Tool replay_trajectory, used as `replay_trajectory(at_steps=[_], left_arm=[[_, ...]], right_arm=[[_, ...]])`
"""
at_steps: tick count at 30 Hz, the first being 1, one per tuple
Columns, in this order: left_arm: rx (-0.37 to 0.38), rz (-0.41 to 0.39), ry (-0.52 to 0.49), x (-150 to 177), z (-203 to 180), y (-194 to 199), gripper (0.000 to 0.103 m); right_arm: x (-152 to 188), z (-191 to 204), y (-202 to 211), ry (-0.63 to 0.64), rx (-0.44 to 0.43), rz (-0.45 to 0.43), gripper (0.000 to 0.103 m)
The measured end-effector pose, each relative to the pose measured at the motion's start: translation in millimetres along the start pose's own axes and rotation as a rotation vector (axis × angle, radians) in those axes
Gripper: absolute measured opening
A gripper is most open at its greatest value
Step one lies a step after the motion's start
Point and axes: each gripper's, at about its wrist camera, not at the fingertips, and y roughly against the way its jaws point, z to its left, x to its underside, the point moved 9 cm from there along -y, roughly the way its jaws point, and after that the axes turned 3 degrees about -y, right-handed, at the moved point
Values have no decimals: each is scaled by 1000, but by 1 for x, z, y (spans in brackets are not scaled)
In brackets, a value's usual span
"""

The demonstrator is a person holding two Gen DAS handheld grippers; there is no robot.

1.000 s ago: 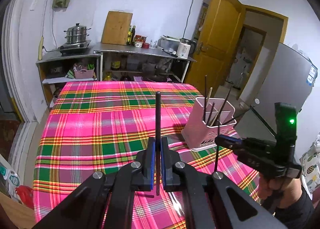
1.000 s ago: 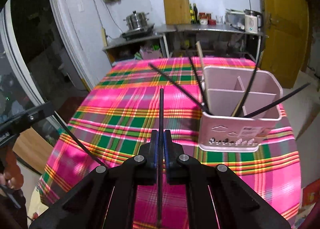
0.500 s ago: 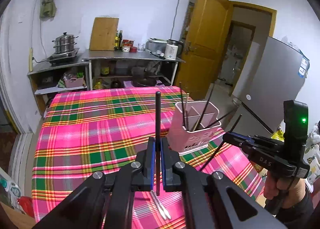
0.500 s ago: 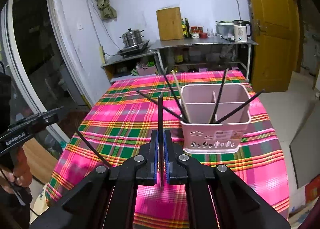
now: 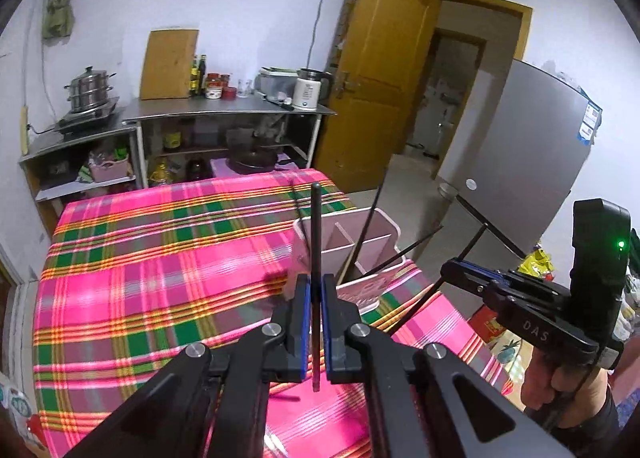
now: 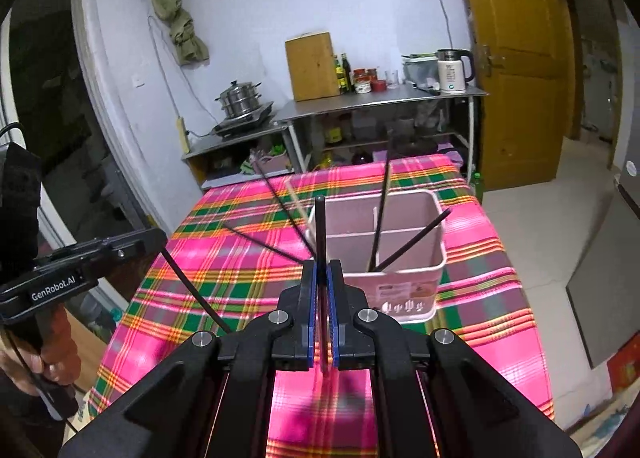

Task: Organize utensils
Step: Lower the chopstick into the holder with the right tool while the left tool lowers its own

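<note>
Left gripper (image 5: 316, 322): fingers closed on one black chopstick (image 5: 315, 242), standing upright between them. Right gripper (image 6: 323, 314): fingers likewise clamped on a second black chopstick (image 6: 320, 230). Pink utensil holder (image 6: 404, 274) sits near the table's (image 6: 240, 258) right edge, on plaid cloth, several chopsticks leaning inside its compartments.

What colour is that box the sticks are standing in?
The utensil holder is pale pink with white dividers inside; it shows best in the right wrist view.
</note>
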Motion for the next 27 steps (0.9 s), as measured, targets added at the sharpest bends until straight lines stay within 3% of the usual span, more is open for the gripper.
replay_trajectory(at_steps=[18, 27], left_arm=[[52, -100, -23, -91, -25, -11, 5], [46, -103, -15, -104, -20, -42, 5]], right_arm=[[-85, -13, 31, -40, 10, -183, 5], [-101, -31, 16, -73, 20, -208, 5]])
